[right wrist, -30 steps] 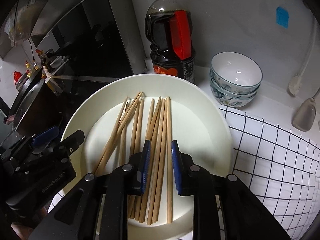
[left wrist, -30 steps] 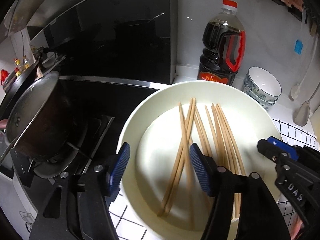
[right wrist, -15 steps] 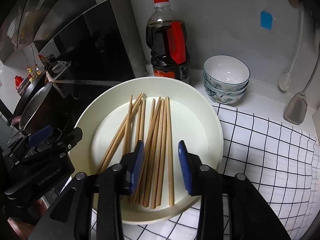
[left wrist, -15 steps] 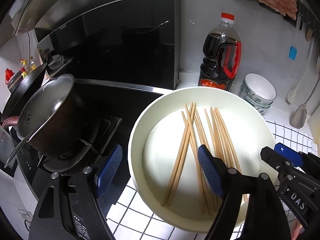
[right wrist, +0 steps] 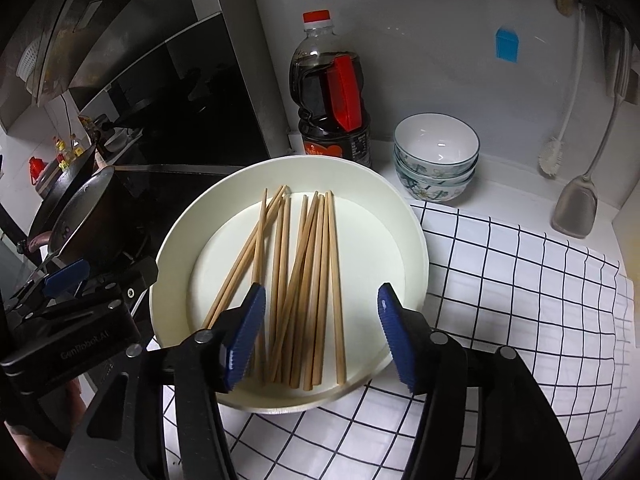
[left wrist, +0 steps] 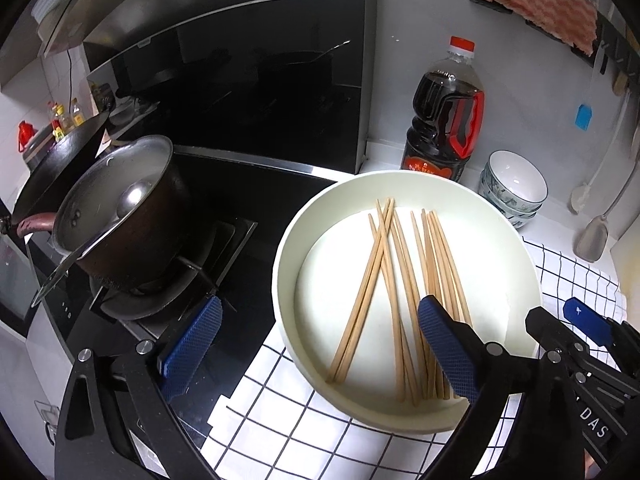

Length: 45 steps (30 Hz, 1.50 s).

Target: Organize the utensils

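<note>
Kitchen counter under a black-and-white checked cloth (right wrist: pixel 500 280), with a stove and dark pot (left wrist: pixel 120 216) to the left, a soy sauce bottle (right wrist: pixel 334 92) and stacked bowls (right wrist: pixel 436 160) against the back wall. Wooden chopsticks (right wrist: pixel 304 280) loose in a cream plate (right wrist: pixel 412 248) on the cloth, some crossed, none gripped. Left gripper (left wrist: pixel 316 344) spread wide across the plate's left rim, right gripper (right wrist: pixel 322 336) half spread above the chopsticks' near ends, both jaws just opening, nothing pinched.
</note>
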Each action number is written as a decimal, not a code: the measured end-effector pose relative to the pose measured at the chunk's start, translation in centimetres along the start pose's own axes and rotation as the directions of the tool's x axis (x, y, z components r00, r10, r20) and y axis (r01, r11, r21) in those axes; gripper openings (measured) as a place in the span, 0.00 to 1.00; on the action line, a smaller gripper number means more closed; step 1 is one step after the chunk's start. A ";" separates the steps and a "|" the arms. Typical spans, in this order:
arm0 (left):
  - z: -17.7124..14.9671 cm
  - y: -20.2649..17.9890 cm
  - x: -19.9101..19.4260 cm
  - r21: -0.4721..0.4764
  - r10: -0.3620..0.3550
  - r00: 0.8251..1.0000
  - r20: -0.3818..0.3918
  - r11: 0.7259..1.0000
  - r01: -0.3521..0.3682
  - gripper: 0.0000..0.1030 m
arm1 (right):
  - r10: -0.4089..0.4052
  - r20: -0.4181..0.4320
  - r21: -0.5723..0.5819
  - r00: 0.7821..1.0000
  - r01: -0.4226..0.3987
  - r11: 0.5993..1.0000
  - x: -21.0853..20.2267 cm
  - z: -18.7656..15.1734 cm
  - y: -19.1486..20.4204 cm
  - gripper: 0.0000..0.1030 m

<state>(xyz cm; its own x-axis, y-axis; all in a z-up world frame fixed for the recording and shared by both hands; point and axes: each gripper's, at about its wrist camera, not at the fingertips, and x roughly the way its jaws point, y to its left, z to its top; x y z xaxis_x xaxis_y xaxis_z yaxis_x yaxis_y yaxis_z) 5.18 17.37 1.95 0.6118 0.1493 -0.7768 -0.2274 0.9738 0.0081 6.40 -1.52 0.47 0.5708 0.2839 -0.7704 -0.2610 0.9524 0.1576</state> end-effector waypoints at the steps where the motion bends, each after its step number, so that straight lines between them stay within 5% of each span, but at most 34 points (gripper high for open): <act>1: -0.1 0.0 -0.1 0.000 0.002 1.000 0.001 1.000 -0.002 0.94 | 0.000 -0.001 0.000 1.000 0.000 1.000 -0.1 -0.1 0.0 0.55; 29: -0.6 -0.3 -2.5 -0.002 0.027 0.999 0.020 1.000 -0.026 0.94 | 0.007 -0.010 0.008 1.000 -0.007 1.000 -2.2 -0.7 -0.2 0.71; 45: -1.0 -0.1 -3.0 -0.002 0.029 0.999 0.021 1.000 -0.028 0.94 | -0.011 -0.017 0.000 1.000 0.011 1.000 -2.5 -0.9 0.0 0.71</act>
<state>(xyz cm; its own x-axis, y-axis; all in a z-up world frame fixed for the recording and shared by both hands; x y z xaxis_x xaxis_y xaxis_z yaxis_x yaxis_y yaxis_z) 2.60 16.61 3.64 0.6210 0.1807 -0.7627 -0.2460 0.9688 0.0292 4.30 -2.34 1.82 0.5602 0.2718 -0.7825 -0.2549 0.9554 0.1493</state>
